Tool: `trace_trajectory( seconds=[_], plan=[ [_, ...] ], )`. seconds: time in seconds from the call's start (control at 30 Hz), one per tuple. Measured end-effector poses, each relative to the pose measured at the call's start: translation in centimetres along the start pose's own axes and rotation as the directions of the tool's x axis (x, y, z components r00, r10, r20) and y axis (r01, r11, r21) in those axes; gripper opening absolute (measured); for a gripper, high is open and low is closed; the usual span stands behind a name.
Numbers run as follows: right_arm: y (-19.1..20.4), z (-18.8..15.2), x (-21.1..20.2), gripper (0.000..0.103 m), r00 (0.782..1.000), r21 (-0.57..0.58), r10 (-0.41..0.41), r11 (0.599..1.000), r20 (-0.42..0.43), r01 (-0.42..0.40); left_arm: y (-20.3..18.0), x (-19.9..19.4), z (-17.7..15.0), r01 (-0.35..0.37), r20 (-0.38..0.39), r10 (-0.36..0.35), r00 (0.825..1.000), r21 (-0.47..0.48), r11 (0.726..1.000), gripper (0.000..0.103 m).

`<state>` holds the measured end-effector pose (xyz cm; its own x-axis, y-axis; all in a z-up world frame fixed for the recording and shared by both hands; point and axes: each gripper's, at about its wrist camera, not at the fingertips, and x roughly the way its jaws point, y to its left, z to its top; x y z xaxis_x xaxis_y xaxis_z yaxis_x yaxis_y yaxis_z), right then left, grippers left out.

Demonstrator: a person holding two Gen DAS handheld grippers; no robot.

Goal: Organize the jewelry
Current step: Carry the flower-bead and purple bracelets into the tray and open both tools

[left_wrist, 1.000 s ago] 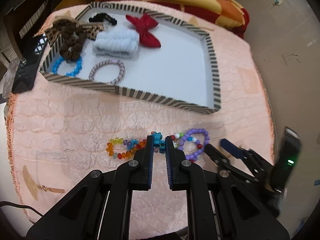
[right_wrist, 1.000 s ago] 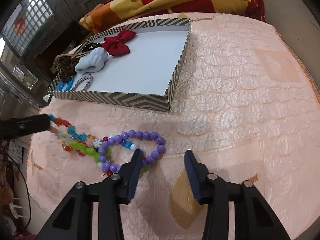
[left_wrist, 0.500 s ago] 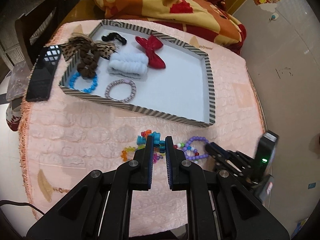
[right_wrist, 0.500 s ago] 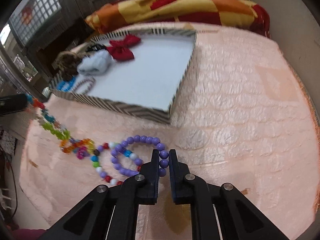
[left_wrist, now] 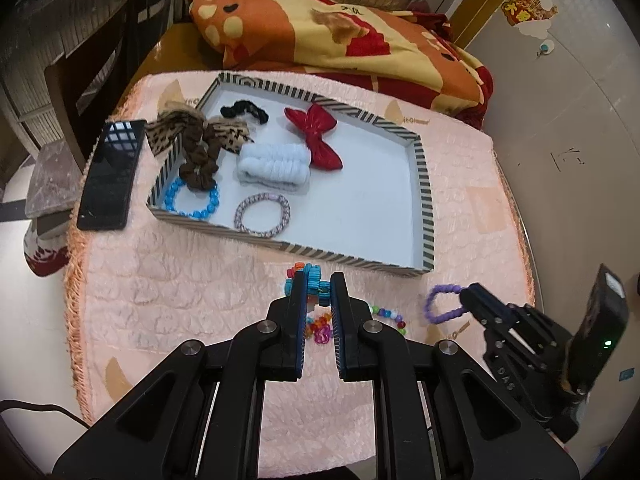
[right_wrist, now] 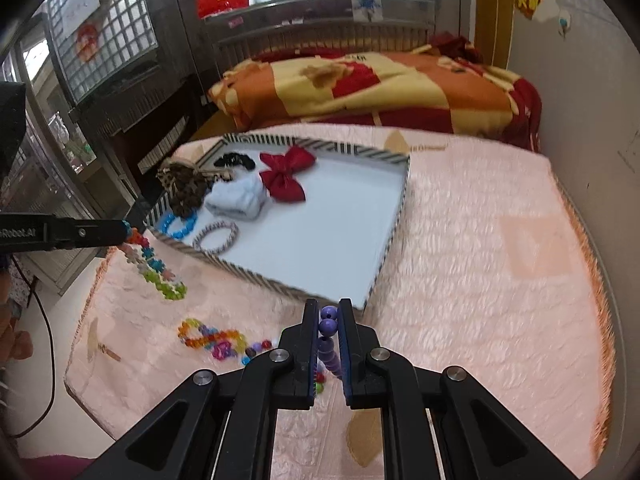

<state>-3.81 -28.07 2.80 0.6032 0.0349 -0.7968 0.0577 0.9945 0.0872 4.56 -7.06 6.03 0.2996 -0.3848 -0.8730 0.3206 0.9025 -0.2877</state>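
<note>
My left gripper (left_wrist: pixel 318 288) is shut on a turquoise and multicolour flower-bead bracelet (left_wrist: pixel 314 280), which dangles from it above the pink cloth (right_wrist: pixel 156 268). Over the cloth near the tray's front corner, my right gripper (right_wrist: pixel 329 312) is shut on a purple bead bracelet (right_wrist: pixel 328 324) that hangs from its tips (left_wrist: pixel 436 304). A multicolour bead bracelet (right_wrist: pixel 208 336) lies on the cloth between the two grippers. The striped tray (left_wrist: pixel 424 184) holds a blue bead bracelet (left_wrist: pixel 192 200), a woven bracelet (left_wrist: pixel 262 214), scrunchies and a red bow (left_wrist: pixel 320 136).
A dark phone (left_wrist: pixel 112 172) lies left of the tray at the cloth's edge. An orange and red blanket (left_wrist: pixel 340 36) is bunched behind the tray. The tray's right half (right_wrist: pixel 340 216) is bare white. A wall stands close on the right.
The right gripper shut on the purple bracelet and lifted it off the cloth. The left gripper rose with the flower-bead bracelet, pulling it free of the other beads.
</note>
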Motion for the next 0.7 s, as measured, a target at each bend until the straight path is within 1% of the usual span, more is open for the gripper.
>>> trace_trajectory(
  seconds=[0.23, 0.47, 0.7],
  plan=[
    [0.9, 1.9, -0.7, 0.008, 1.0, -0.029, -0.001, 1.0, 0.029, 0.001, -0.4, -0.3, 1.1, -0.02, 0.017, 0.02, 1.0, 0.036, 0.999, 0.01],
    [1.6, 4.1, 0.2, 0.008, 0.999, -0.06, -0.004, 0.998, 0.032, 0.006, -1.2, 0.1, 2.4, -0.038, 0.027, 0.036, 0.999, 0.074, 0.997, 0.01],
    [1.0, 6.7, 1.6, 0.008, 0.999, -0.052, 0.002, 0.999, 0.036, 0.0, -2.0, 1.5, 4.1, -0.058, 0.023, 0.055, 0.998, 0.107, 0.993, 0.01]
  ],
)
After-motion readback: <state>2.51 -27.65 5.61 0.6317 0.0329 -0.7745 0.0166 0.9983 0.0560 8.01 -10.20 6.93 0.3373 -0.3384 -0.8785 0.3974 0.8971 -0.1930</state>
